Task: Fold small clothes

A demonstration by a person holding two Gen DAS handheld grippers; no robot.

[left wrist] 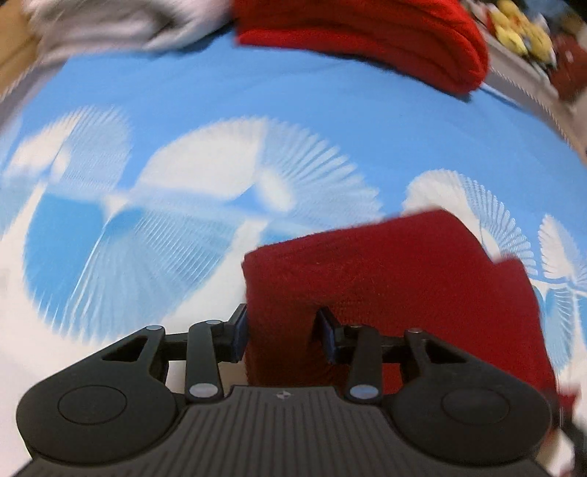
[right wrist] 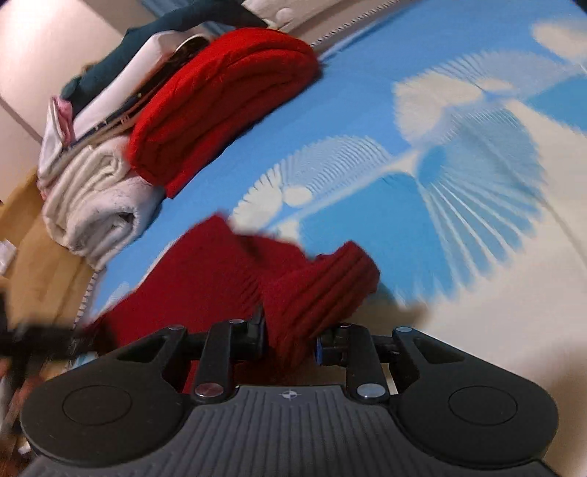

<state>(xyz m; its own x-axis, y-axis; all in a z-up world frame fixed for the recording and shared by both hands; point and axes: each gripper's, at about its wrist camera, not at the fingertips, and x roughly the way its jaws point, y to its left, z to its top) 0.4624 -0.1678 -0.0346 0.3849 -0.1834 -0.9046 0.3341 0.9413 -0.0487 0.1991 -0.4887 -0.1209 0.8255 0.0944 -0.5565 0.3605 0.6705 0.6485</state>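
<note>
A small dark red knit garment (left wrist: 385,279) hangs between both grippers above a blue sheet with white fan patterns (left wrist: 256,110). My left gripper (left wrist: 282,330) is shut on one edge of it, the cloth bunched between the blue pads. My right gripper (right wrist: 290,337) is shut on its ribbed cuff end (right wrist: 323,282), and the rest of the garment (right wrist: 190,282) trails off to the left. Both views are motion-blurred.
A folded bright red sweater (left wrist: 367,33) (right wrist: 223,102) lies at the far side of the sheet. Beside it sit a folded white towel (right wrist: 95,198) and stacked folded clothes (right wrist: 121,73). A grey-white cloth (left wrist: 110,25) lies at the top left. Cardboard-brown floor (right wrist: 44,249) lies past the sheet's edge.
</note>
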